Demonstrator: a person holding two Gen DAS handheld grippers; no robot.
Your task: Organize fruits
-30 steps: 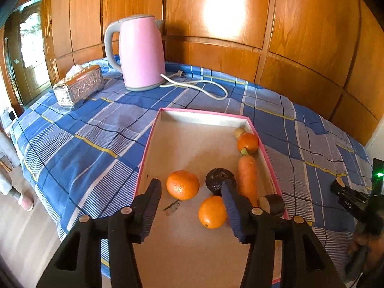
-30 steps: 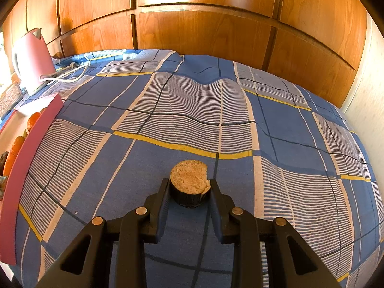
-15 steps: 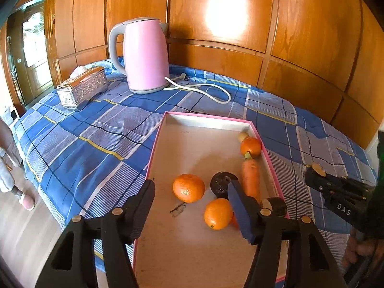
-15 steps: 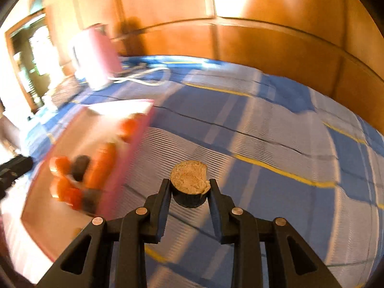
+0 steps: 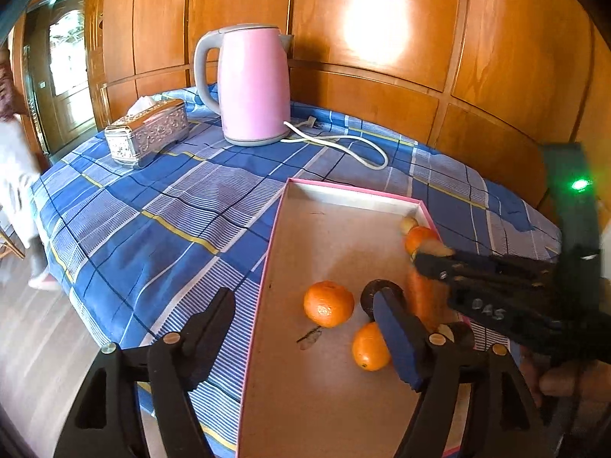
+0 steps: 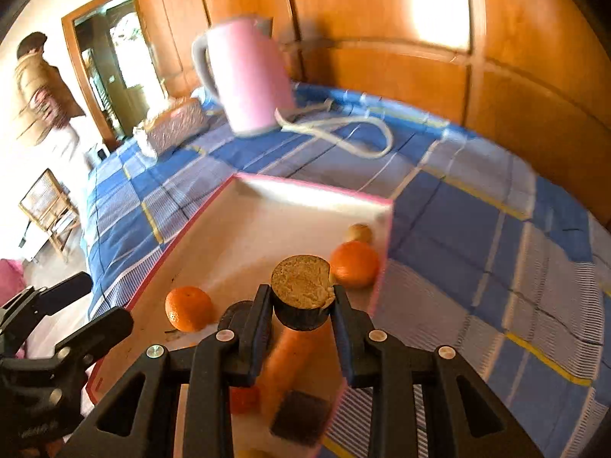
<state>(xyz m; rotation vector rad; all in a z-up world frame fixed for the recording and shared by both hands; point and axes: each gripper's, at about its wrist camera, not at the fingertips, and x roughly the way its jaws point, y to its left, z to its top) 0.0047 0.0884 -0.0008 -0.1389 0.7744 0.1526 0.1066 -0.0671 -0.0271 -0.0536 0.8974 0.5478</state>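
We see the right claw [image 6: 301, 305] clamped on a short, dark-skinned fruit piece [image 6: 301, 290] with a tan cut face, held above the pink-rimmed tray [image 6: 305, 187], over the carrot [image 6: 290, 358] that lies along the tray's right wall. The left claw [image 5: 301, 328] stands apart with nothing between its pads; its jaws have just been opening, and it hovers over the near part of the tray, its left finger [image 5: 206, 328] over the tray's left rim. Inside the tray we find an orange [image 5: 328, 303] near the middle, a second orange [image 5: 368, 347] closer to the left claw, a dark round fruit [image 5: 376, 292] between them and the carrot, and a third orange [image 5: 418, 236] with a small pale fruit [image 5: 408, 223] toward the far right corner. The tray rests on a surface covered by a blue checked cloth [image 5: 152, 210]. Behind it stand a pink kettle [image 5: 254, 84] with a white cord [image 5: 343, 145] and a silver tissue box [image 5: 147, 129]. A person [image 6: 42, 87] stands by the doorway at far left.
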